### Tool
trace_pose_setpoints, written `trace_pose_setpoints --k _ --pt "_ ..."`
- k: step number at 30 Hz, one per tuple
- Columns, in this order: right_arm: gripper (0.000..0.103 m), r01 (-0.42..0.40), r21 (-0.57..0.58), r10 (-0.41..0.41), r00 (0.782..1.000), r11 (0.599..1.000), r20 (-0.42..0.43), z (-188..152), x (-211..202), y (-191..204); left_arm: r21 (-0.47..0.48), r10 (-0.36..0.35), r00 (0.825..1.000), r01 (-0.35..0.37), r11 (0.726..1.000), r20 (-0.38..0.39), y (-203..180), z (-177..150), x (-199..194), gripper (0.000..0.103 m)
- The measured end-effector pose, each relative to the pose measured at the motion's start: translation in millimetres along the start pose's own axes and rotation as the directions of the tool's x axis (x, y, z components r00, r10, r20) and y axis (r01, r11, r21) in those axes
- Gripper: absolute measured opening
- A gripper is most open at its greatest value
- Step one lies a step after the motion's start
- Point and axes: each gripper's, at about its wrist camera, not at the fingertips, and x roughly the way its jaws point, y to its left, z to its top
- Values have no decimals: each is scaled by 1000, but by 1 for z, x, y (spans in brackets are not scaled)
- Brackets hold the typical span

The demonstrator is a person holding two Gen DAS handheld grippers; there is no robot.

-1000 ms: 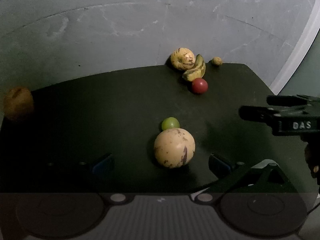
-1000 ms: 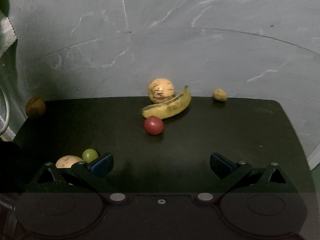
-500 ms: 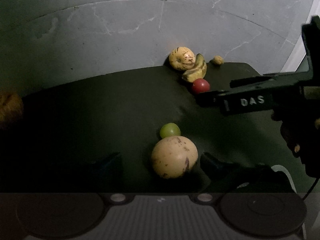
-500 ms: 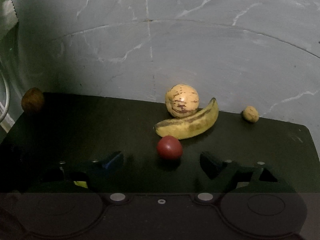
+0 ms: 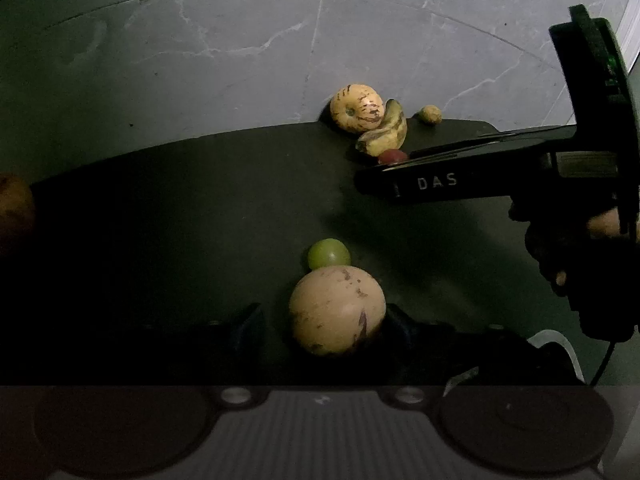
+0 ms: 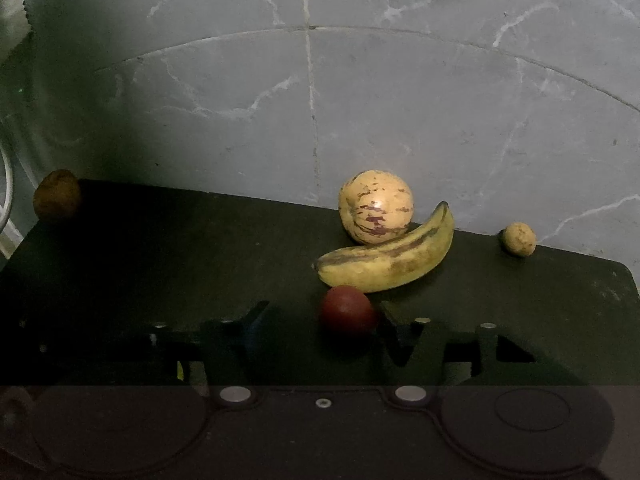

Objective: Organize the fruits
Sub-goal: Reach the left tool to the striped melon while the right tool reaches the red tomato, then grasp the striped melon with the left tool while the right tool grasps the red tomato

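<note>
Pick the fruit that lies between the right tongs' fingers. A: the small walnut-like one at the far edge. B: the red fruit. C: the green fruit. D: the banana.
B: in the right wrist view the red fruit lies between the fingers of the closing right tongs, close against the right one, while the banana lies just beyond it.

Both grippers angled downward, jaws closing.
Left gripper (image 5: 324, 320) and right gripper (image 6: 320, 324) are narrowing; pad contact apparently incomplete.
</note>
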Motion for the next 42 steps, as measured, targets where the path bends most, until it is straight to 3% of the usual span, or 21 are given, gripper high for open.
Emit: trace_pose_setpoints --k 6,11,28,42 --pt "45 15 10 -15 1000 1000 3 -4 1 -1 -7 -23 1000 23 1000 0 -3 0 1 56" --pt "34 27 9 -27 1000 1000 7 -7 1 -1 -18 -26 1000 26 999 4 -3 -3 1 55" --pt "33 -12 23 12 1000 1000 17 -23 -31 1 -52 -18 1000 18 998 9 1 -7 0 54" --pt "33 -26 17 24 996 1000 81 -43 -92 19 -50 -18 998 21 999 52 -11 -18 -29 54"
